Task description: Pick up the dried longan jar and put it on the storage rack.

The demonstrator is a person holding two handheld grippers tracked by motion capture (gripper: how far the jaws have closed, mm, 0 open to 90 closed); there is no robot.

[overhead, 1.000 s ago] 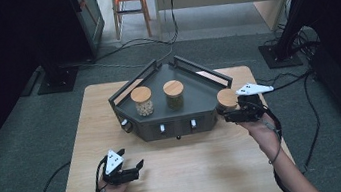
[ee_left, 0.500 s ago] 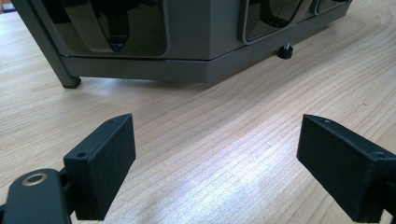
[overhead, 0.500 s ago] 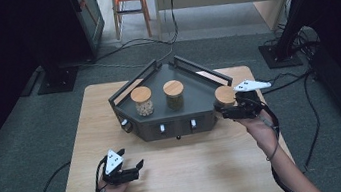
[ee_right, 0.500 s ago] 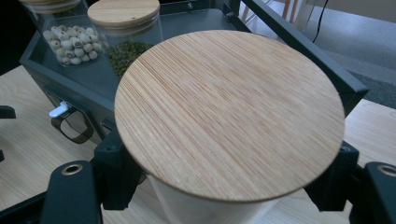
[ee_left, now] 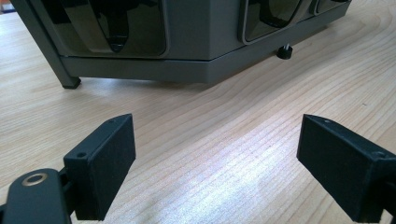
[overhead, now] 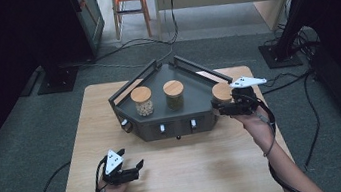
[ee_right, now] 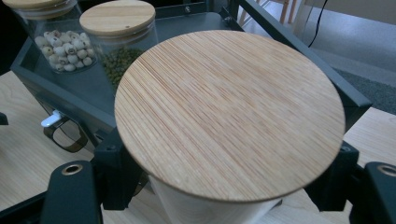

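A dark grey angular rack (overhead: pixel 177 125) stands on the wooden table (overhead: pixel 199 172). On it stand a jar of pale seeds (overhead: pixel 142 100) and a jar of green beans (overhead: pixel 174 94), both with wooden lids. My right gripper (overhead: pixel 229 105) is at the rack's right corner, shut on a third jar (overhead: pixel 221 92). In the right gripper view its round bamboo lid (ee_right: pixel 229 112) sits between my black jaws, which press on the jar's body below it. My left gripper (overhead: pixel 130 173) rests low on the table in front of the rack, open, with nothing between its pads (ee_left: pixel 105 163).
The rack's front face (ee_left: pixel 201 42) has dark dispenser windows and small feet. A raised rail (ee_right: pixel 299 51) runs along the rack's right edge behind the held jar. Cables trail across the grey floor beyond the table, and a stool (overhead: pixel 131 0) stands farther back.
My right gripper has shifted slightly away from me with the jar still in it. The left gripper has stayed in place.
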